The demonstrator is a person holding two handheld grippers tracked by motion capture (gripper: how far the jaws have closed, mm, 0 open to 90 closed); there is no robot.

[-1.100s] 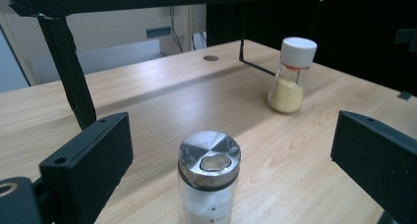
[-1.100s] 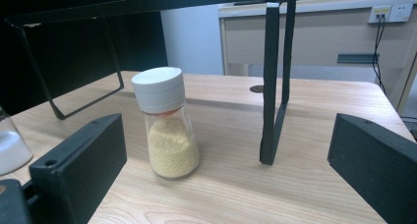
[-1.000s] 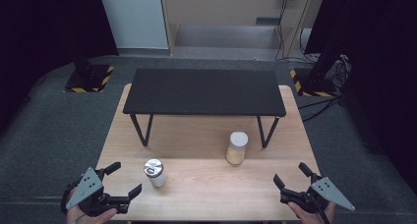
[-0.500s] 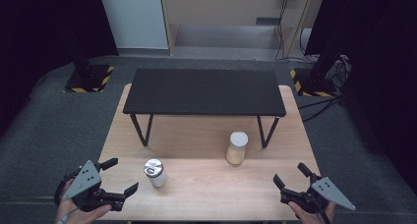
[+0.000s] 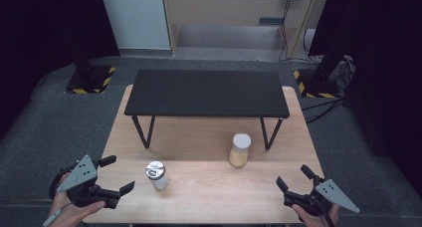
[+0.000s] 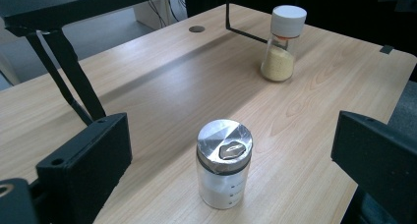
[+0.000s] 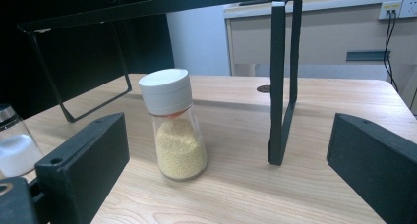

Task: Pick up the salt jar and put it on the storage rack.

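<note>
A clear jar with a silver lid (image 5: 157,175) (image 6: 224,163) holds white powder and stands upright on the wooden table (image 5: 209,137), left of centre. A white-lidded jar (image 5: 240,150) (image 7: 175,125) of yellow grains stands to its right, near a leg of the black shelf. My left gripper (image 5: 117,174) is open at the table's front left corner, jaws pointing at the silver-lidded jar, nothing between them. My right gripper (image 5: 294,176) is open at the front right, aimed at the white-lidded jar, apart from it. The white-lidded jar (image 6: 282,42) stands far off in the left gripper view.
A low black shelf (image 5: 206,92) on thin metal legs spans the back half of the table; one leg (image 7: 281,81) stands just right of the white-lidded jar. Dark floor surrounds the table, with cables at the back right.
My left gripper has drifted left and slightly back toward the table's corner, away from the silver-lidded jar. The right gripper and both jars stay put.
</note>
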